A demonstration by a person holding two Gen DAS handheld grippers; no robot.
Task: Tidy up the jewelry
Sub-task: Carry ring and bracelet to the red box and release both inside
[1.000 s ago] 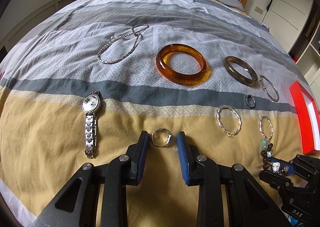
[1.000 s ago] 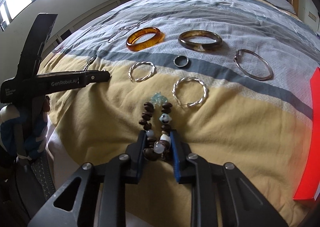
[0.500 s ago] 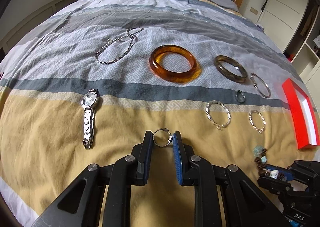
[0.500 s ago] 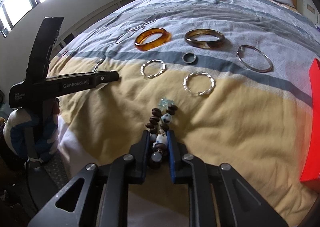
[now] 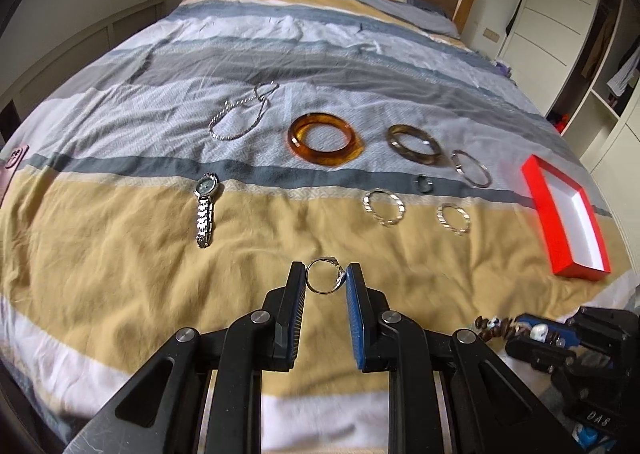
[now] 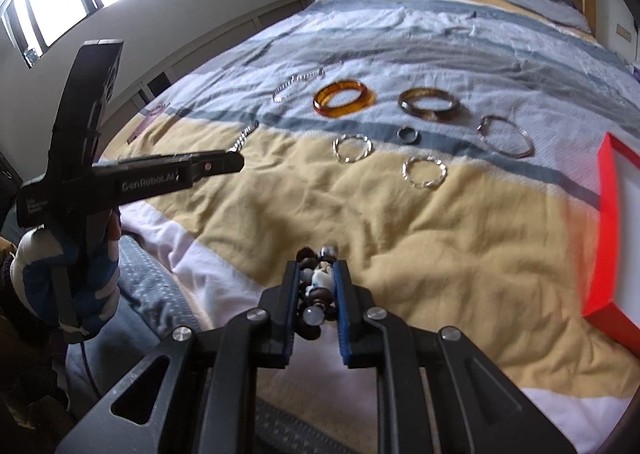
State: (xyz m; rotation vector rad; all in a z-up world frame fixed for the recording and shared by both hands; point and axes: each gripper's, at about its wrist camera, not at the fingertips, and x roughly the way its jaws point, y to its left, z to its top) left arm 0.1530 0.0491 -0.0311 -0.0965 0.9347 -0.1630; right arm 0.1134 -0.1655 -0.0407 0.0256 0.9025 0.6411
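My left gripper [image 5: 325,274] is shut on a silver ring [image 5: 324,277] and holds it above the yellow part of the bedspread. My right gripper [image 6: 318,270] is shut on a brown and white bead bracelet [image 6: 316,286], lifted off the bed; it also shows in the left wrist view [image 5: 516,328]. A red open box with a white inside [image 5: 568,209] lies at the right, also seen in the right wrist view [image 6: 608,238].
On the bed lie a silver watch [image 5: 205,209], a chain bracelet [image 5: 240,113], an amber bangle [image 5: 325,138], a dark bangle [image 5: 416,143], a thin silver bangle [image 5: 472,167], a small dark ring [image 5: 424,183] and two twisted silver bracelets [image 5: 383,206] [image 5: 453,218]. The headboard stands far behind.
My left gripper shut on the silver ring and lifted it. My right gripper closed tighter on the bead bracelet and raised it off the bed. Both pulled back from the bed.
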